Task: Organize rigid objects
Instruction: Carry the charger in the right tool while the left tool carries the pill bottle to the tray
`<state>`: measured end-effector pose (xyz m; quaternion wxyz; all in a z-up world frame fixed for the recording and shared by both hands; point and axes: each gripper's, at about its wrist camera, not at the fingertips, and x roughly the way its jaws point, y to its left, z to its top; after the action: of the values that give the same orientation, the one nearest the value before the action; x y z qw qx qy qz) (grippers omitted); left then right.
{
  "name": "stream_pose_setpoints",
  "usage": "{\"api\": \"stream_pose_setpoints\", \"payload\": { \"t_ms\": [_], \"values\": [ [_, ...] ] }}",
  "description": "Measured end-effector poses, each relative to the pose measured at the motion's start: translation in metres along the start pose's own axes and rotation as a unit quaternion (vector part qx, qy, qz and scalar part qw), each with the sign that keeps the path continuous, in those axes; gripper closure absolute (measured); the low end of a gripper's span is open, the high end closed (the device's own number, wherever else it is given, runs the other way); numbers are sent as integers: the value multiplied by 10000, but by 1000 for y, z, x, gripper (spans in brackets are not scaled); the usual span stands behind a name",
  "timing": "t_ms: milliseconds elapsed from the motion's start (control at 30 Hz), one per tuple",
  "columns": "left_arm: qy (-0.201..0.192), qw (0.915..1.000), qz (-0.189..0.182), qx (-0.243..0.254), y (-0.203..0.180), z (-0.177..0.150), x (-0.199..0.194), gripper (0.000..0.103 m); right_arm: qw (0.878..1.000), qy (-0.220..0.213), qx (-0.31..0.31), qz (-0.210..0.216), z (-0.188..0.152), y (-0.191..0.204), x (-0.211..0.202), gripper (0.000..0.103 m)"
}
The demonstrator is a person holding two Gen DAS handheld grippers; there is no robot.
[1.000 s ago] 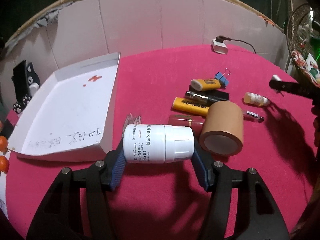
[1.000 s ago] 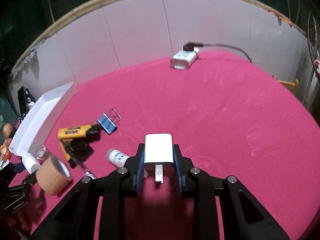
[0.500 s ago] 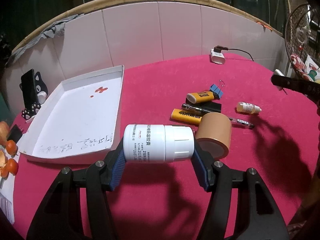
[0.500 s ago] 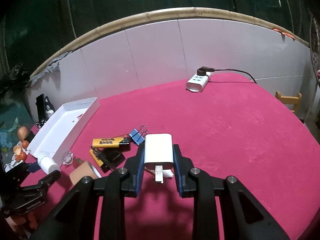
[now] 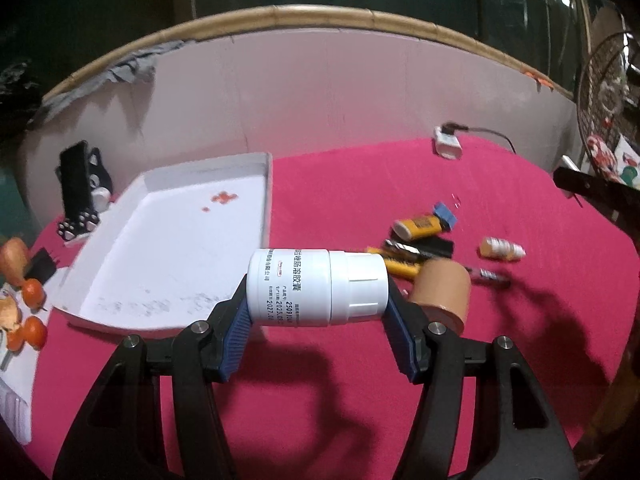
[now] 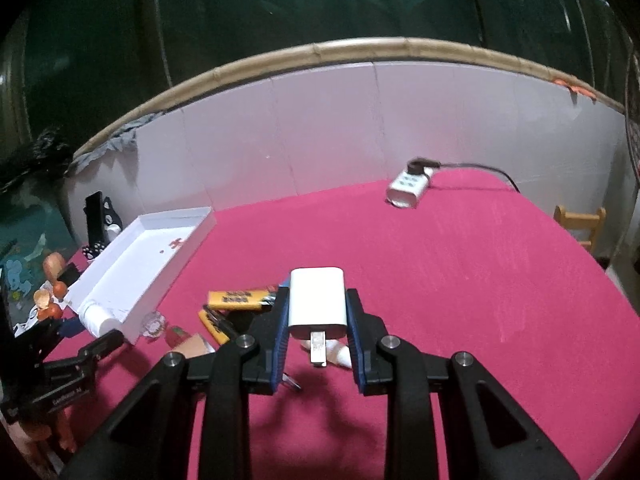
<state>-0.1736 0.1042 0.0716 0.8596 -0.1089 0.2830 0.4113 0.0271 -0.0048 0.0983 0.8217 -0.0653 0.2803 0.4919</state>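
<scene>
While clamped sideways in the left tool (image 5: 318,312), a white pill bottle (image 5: 316,286); right tool (image 6: 318,330) gripping a white charger (image 6: 317,307).

Dim, soft-blurred, fisheye-warped edges

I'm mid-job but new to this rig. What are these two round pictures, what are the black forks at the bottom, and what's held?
Each picture comes from a fisheye camera on a handheld gripper, looking along its fingers. The left gripper clamps a white pill bottle sideways; the right gripper clamps a white USB charger. On the red table lie a white tray, a brown tape roll, yellow lighters, a blue binder clip, a small dropper bottle and a power strip.
</scene>
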Motion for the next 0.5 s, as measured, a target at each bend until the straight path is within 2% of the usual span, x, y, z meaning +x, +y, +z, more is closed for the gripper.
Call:
{"api": "stream_pose_setpoints", "payload": {
  "t_ms": [233, 500],
  "values": [
    [-304, 9990, 207, -257, 31, 19, -21, 43, 9987, -167, -375, 290, 17, 39, -4, 78],
    [-450, 9971, 379, -477, 58, 25, -36, 43, 9950, -335, -725, 604, 37, 85, -4, 78]
  ]
}}
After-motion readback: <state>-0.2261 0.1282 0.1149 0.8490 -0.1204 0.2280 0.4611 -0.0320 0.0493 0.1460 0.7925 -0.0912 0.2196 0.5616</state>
